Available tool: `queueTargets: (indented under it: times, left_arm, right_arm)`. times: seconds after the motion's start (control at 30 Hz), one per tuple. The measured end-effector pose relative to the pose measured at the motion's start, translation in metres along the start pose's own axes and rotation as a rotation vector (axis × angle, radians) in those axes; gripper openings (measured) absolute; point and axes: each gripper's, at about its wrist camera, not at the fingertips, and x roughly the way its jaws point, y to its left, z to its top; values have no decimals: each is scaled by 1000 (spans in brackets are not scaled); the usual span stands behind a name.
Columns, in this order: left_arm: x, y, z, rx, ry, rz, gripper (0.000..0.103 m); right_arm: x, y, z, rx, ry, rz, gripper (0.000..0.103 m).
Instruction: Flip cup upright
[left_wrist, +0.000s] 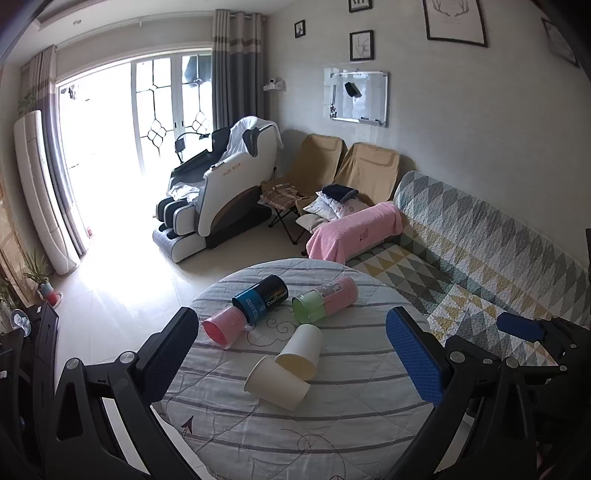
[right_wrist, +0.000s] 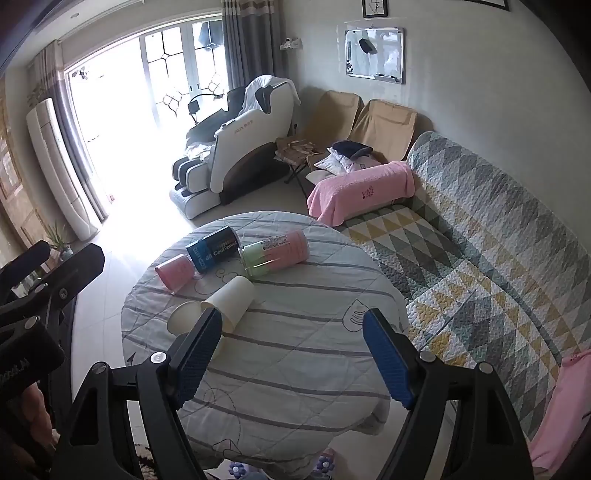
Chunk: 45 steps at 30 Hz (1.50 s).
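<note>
Two cream paper cups lie on their sides on the round table (left_wrist: 332, 424): a near one (left_wrist: 277, 382) with its mouth toward me and a farther one (left_wrist: 301, 350) touching it. In the right wrist view they show as the near cup (right_wrist: 184, 317), partly behind my left finger, and the far cup (right_wrist: 231, 301). A pink cup (left_wrist: 221, 328) (right_wrist: 173, 275) also lies on its side. My left gripper (left_wrist: 291, 354) is open and empty, above the near table edge, framing the cups. My right gripper (right_wrist: 291, 354) is open and empty, right of the cups.
A blue-black canister (left_wrist: 262, 299) (right_wrist: 214, 249) and a green-pink canister (left_wrist: 325, 301) (right_wrist: 275, 254) lie at the table's far side. A quilted sofa (left_wrist: 480, 266) with a pink blanket (left_wrist: 354, 230) stands right. A massage chair (left_wrist: 221, 192) stands beyond.
</note>
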Motion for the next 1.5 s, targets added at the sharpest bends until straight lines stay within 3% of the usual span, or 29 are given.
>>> queueTargets:
  times: [1.5]
  left_arm:
    - [12, 1, -2, 6, 12, 6, 103]
  right_arm:
    - [3, -7, 3, 6, -5, 2, 80]
